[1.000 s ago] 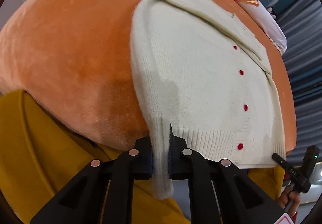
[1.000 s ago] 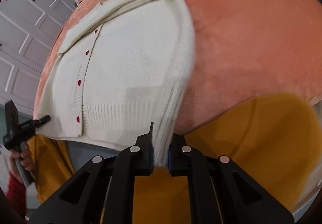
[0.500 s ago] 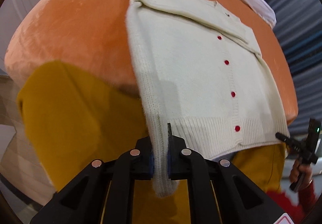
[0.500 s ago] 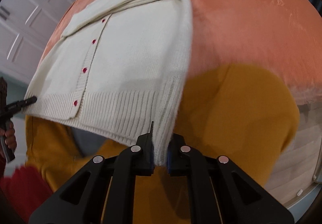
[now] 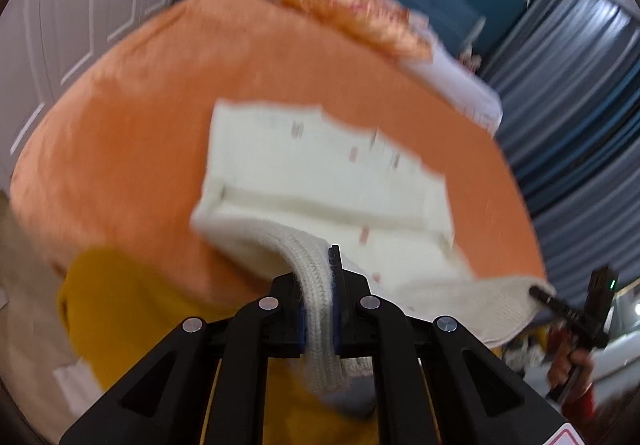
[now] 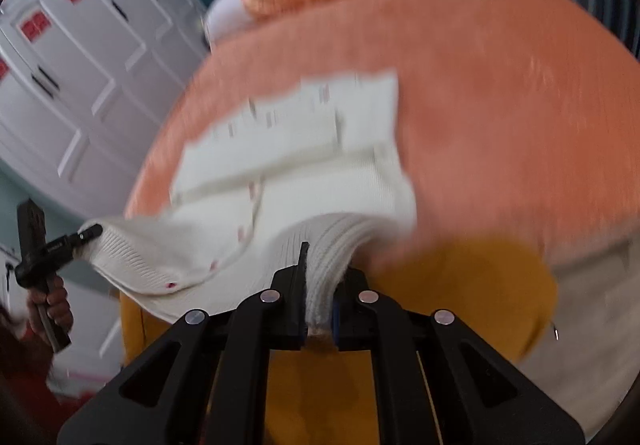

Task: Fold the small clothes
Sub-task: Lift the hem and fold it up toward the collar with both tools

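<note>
A cream knit cardigan [image 5: 320,181] with small red buttons lies on an orange plush bed cover [image 5: 132,117]; it also shows in the right wrist view [image 6: 296,149]. My left gripper [image 5: 320,285] is shut on the ribbed hem at one corner. My right gripper [image 6: 318,285] is shut on the ribbed hem at the other corner and also shows in the left wrist view [image 5: 540,291]. Both hold the hem lifted off the bed, above the near edge. The upper half of the cardigan lies flat. Both views are motion-blurred.
A mustard-yellow sheet [image 5: 120,309] hangs below the bed's near edge. An orange patterned pillow [image 5: 352,17] and white bedding [image 5: 460,81] lie at the bed's far end. White panelled doors [image 6: 80,65] stand on the left and grey-blue curtains [image 5: 580,117] on the right.
Both grippers have risen and moved forward with the hem, lifting the lower half of the cardigan off the bed edge. The cameras now look down the bed towards the pillows.
</note>
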Demonstrator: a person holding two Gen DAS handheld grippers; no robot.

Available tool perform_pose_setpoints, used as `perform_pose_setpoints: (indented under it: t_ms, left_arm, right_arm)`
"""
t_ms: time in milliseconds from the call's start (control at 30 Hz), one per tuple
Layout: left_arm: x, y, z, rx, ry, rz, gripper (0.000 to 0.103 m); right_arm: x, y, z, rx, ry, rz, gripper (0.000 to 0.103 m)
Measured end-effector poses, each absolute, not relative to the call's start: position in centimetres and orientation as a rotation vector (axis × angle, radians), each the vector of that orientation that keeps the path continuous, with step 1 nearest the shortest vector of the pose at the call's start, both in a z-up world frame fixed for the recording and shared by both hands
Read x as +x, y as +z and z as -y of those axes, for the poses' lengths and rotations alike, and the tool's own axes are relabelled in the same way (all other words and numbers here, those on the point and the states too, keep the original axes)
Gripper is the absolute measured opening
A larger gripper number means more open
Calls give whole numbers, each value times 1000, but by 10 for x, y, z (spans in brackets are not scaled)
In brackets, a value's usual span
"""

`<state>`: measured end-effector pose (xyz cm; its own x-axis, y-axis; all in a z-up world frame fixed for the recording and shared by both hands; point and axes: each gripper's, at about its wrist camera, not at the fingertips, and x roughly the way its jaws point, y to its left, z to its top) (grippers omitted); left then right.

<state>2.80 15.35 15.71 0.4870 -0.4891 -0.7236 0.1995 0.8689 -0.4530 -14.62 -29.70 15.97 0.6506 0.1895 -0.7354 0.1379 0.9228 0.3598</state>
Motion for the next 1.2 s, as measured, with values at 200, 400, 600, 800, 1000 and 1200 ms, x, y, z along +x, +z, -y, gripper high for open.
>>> perform_pose_setpoints:
  t_ms: [200,400,600,800,1000,1200]
  left_arm:
    - [82,169,-147,-377,-370,-846,6]
    - [138,153,-130,-330,-288,-776,6]
    - [183,118,-113,-289,-211,-792,6]
    - [226,79,-106,-274,-157,-853,7]
    - [258,33,-101,-268,-109,-932,7]
    - [278,-6,-102,-273,-88,-1000,8]
  right_arm:
    - [-89,176,307,420,5,-685,7]
    - [-18,158,317,501,-19,-617,7]
    - [39,129,327,547,-66,-613,7]
    - [81,95,340,599,-100,-646,7]
    - [112,59,352,657,-134,-701,7]
    - [136,32,359,670,-161,-748,7]
